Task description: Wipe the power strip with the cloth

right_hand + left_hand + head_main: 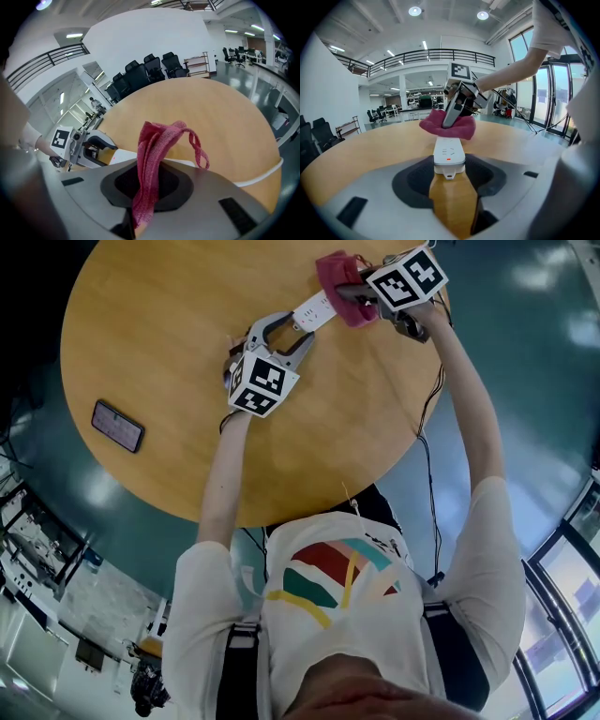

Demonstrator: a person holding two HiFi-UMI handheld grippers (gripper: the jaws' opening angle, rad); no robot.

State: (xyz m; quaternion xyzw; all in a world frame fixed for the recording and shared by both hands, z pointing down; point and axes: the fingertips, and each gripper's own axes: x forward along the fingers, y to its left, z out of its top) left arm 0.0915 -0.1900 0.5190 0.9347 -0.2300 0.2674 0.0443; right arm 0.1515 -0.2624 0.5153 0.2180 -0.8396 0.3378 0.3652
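A white power strip (314, 310) lies on the round wooden table (159, 324), toward its far side. My left gripper (291, 329) is closed on the strip's near end (449, 152), with a dark pad against each side. A pink cloth (336, 276) sits bunched on the strip's far end. My right gripper (351, 292) is shut on that cloth (151, 161), and a loose loop of it sticks up past the jaws. In the left gripper view the right gripper (452, 111) presses the cloth (461, 129) down onto the strip.
A dark phone (117, 426) lies at the table's left side. The strip's white cable (262, 174) runs off toward the table edge. Black cables (429, 456) hang from the right gripper past the table's right rim. Office chairs (150, 68) stand beyond the table.
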